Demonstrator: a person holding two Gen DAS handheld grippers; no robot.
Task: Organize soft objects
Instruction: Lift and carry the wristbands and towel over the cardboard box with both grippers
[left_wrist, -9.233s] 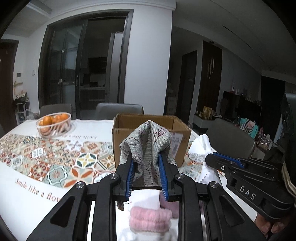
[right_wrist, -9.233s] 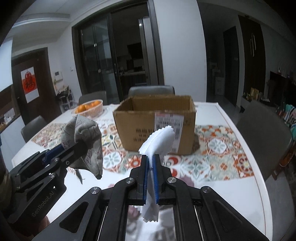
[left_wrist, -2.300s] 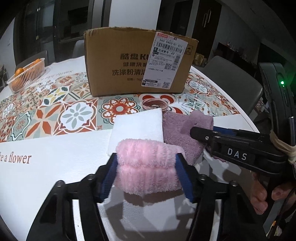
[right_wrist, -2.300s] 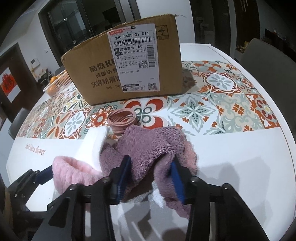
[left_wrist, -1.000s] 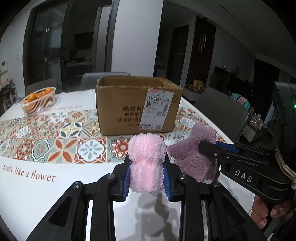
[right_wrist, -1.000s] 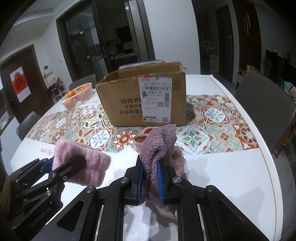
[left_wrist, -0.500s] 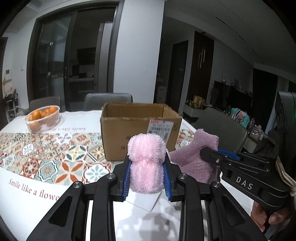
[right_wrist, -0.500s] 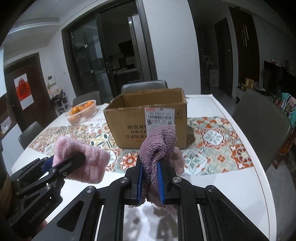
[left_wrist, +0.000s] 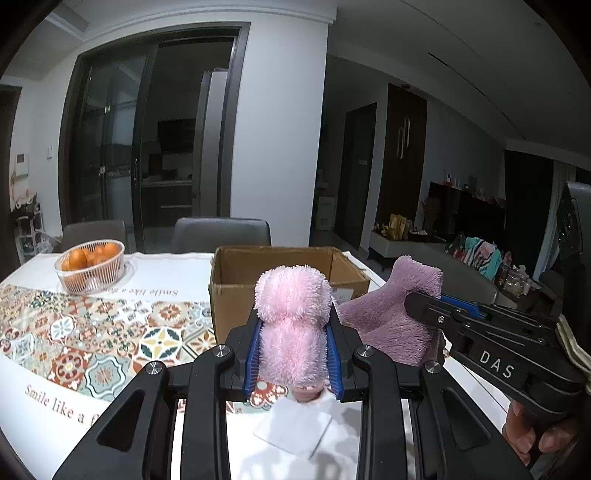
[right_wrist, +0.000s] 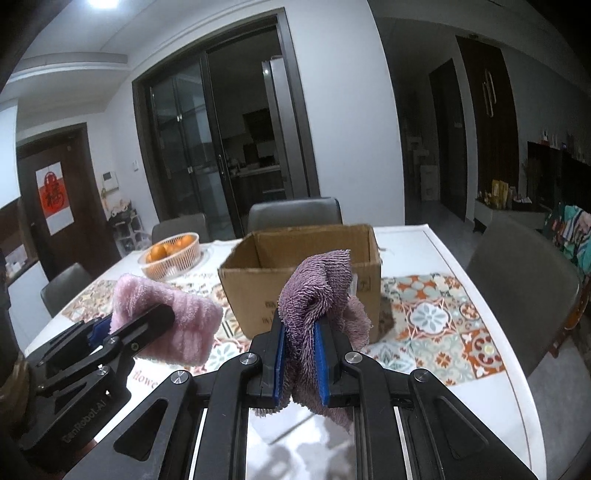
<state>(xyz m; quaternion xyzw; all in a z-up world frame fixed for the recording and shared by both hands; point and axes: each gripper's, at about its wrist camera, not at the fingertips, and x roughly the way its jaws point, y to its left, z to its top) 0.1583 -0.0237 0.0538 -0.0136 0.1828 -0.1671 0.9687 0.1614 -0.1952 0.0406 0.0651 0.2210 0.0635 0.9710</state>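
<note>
My left gripper is shut on a folded pink fluffy towel and holds it above the table, just in front of the open cardboard box. My right gripper is shut on a purple fluffy towel, also raised in front of the box. The purple towel shows in the left wrist view at the right. The pink towel shows in the right wrist view at the left.
A white folded cloth lies on the table below the left gripper. A white basket of oranges stands at the far left of the patterned tablecloth. Grey chairs stand around the table.
Both grippers have risen higher with their towels, so I now look down at the box's open top. The pink and purple towels stay gripped.
</note>
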